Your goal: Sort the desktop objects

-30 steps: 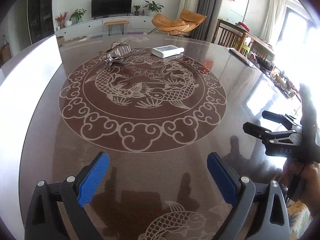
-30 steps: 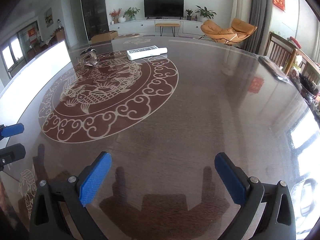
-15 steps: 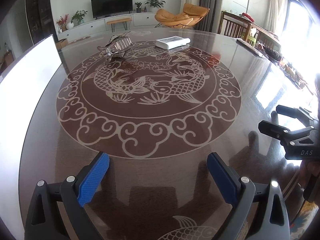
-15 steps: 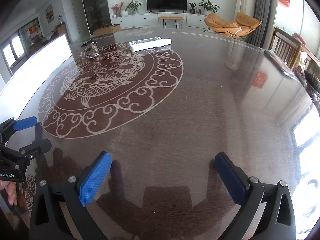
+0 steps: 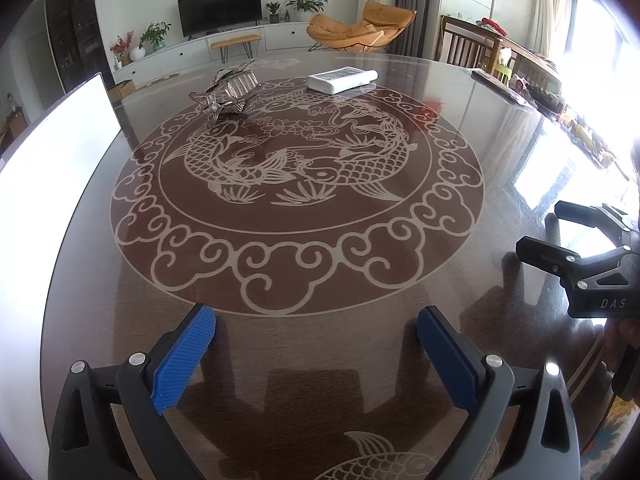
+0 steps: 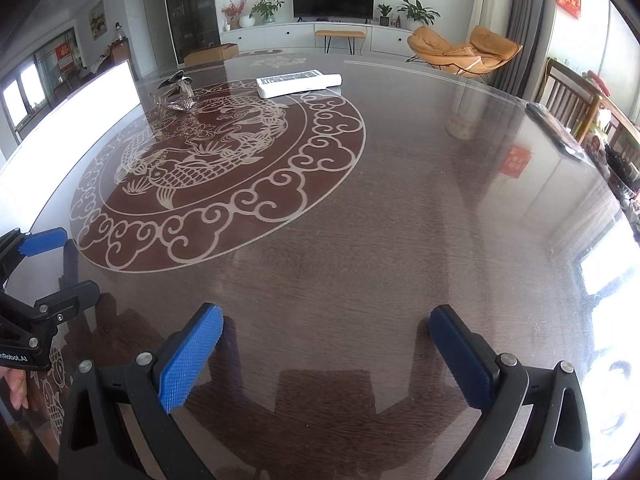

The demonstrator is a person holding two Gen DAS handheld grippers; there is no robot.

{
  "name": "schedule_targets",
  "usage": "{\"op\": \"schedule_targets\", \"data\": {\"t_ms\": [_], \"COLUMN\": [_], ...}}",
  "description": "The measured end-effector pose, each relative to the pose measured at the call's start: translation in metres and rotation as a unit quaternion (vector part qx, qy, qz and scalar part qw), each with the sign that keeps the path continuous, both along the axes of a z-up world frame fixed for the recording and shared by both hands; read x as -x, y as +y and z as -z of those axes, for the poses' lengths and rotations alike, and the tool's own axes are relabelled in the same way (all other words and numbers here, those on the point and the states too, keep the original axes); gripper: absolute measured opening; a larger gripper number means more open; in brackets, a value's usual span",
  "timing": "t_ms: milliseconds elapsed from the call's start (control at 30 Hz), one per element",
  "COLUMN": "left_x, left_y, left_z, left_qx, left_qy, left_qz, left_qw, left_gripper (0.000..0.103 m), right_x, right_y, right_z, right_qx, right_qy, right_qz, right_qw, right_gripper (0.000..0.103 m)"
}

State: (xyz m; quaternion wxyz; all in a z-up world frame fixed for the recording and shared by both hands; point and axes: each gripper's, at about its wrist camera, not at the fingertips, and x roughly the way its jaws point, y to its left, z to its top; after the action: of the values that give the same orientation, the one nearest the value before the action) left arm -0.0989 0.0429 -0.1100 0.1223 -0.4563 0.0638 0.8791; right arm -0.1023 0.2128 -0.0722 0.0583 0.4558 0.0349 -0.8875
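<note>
Left-wrist footage is filled by a round dark table with a pale carp medallion under its glossy top, and the left gripper is seen released above the near edge, its blue pads spread wide with nothing between them. The right gripper is likewise held apart and empty over bare tabletop, and each tool is glimpsed at the margin of the other's view. Two things to be sorted are found at the far side of the medallion, well apart from both grippers: a white remote control lying flat on the outer scroll border, and, to its left, a silvery fish-shaped ornament (apparently metal openwork, though the detail is too small to settle) resting on the inner disc. No object is touched yet, so the sorting is judged to be at its start, with a long reach needed first. The remote is judged light, stiff and smooth, likely to slide on the polished surface; it would best be pinched across its narrow width near the middle. The ornament is expected to be heavier, rigid, irregular and possibly scratch-prone, so its broad body, not the thin fins or tail, would be the safer hold.
</note>
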Motion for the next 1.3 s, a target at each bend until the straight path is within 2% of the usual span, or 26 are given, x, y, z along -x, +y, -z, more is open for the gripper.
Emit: {"op": "schedule_targets", "data": {"t_ms": [733,833,900,967,1067,1167,1300], "left_x": [0.000,0.007,0.024,0.050,0.093,0.140,0.197], "left_y": [0.003,-0.001,-0.004,-0.009,-0.022,-0.021,-0.013], "left_z": [0.001,-0.001,-0.005,-0.013,-0.038,-0.051,-0.040], "left_qx": [-0.001,-0.017,-0.004,0.013,-0.048,-0.075,-0.044], "left_qy": [-0.003,-0.007,-0.006,-0.008,0.000,0.008,0.008], "left_qz": [0.007,0.016,0.022,0.003,-0.025,-0.059,-0.103], "left_qw": [1.0000,0.9997,0.9997,0.9999,0.9985,0.9954,0.9937], "left_gripper": [0.103,0.103,0.103,0.103,0.103,0.103,0.103], "right_x": [0.000,0.000,0.000,0.000,0.000,0.000,0.000], "right_y": [0.000,0.000,0.000,0.000,0.000,0.000,0.000], "right_z": [0.000,0.000,0.000,0.000,0.000,0.000,0.000], "right_qx": [0.000,0.000,0.000,0.000,0.000,0.000,0.000], "right_qy": [0.000,0.000,0.000,0.000,0.000,0.000,0.000], "right_qz": [0.001,0.001,0.001,0.001,0.001,0.001,0.001], "right_qw": [1.000,1.000,1.000,1.000,1.000,1.000,1.000], "right_gripper": [0.103,0.103,0.103,0.103,0.103,0.103,0.103]}}
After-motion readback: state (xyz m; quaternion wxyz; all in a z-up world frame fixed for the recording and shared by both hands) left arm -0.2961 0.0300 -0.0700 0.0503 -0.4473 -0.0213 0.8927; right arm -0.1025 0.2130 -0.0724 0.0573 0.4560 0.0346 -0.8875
